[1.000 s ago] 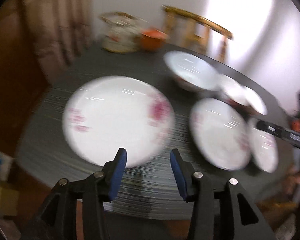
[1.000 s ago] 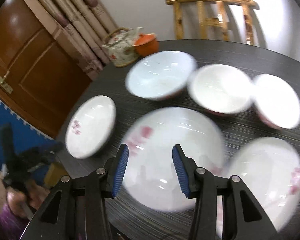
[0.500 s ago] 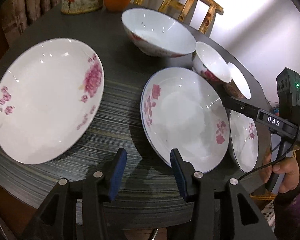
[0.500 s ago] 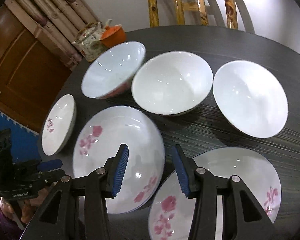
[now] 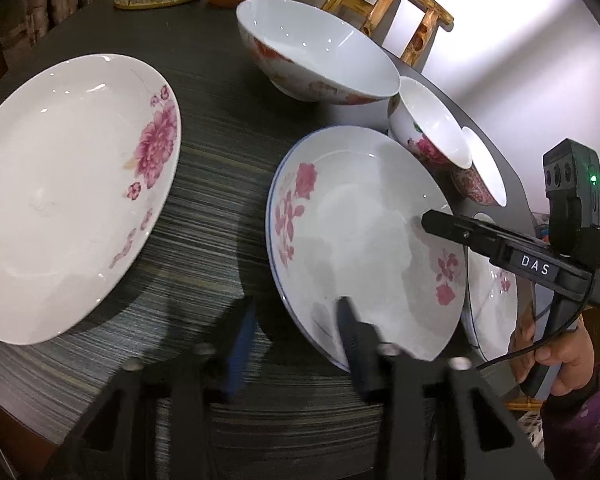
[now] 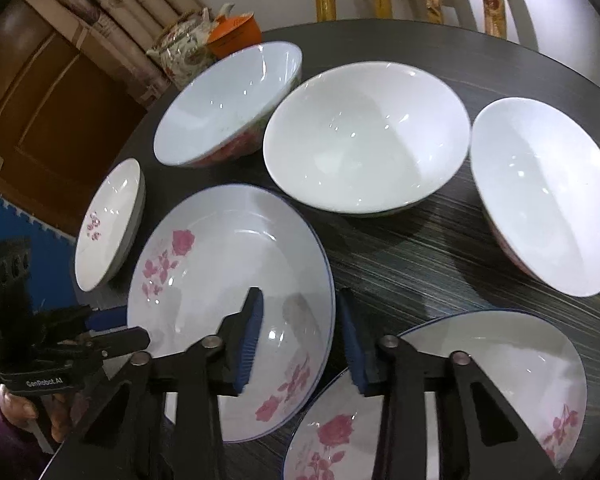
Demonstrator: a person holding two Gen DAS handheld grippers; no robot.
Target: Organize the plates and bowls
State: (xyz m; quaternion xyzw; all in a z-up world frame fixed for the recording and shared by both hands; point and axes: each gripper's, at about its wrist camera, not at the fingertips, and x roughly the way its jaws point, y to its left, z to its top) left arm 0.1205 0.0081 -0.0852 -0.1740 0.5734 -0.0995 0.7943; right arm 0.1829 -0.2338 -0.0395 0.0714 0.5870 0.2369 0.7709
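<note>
Both grippers closing on the same middle plate [image 5: 364, 240], from opposite rims. Left gripper [image 5: 296, 340]: I see the plate's near-left rim sitting between the jaws, right pad over the plate's inside, left pad blurred outside the rim; no contact that I can see, so not gripping. Right gripper [image 6: 300, 340]: jaws straddle the plate's right rim, left pad above the inside, right pad outside over the table [image 6: 440, 280]; pads also apart from the rim. Middle plate lies flat on the dark round table, between a big flowered plate [image 5: 68, 192] on the left and another plate [image 6: 440, 392] on the right. Three bowls [image 6: 364, 140] sit in a row behind it. Teapot [image 6: 184, 52] and orange cup [image 6: 236, 36] at far edge.
</note>
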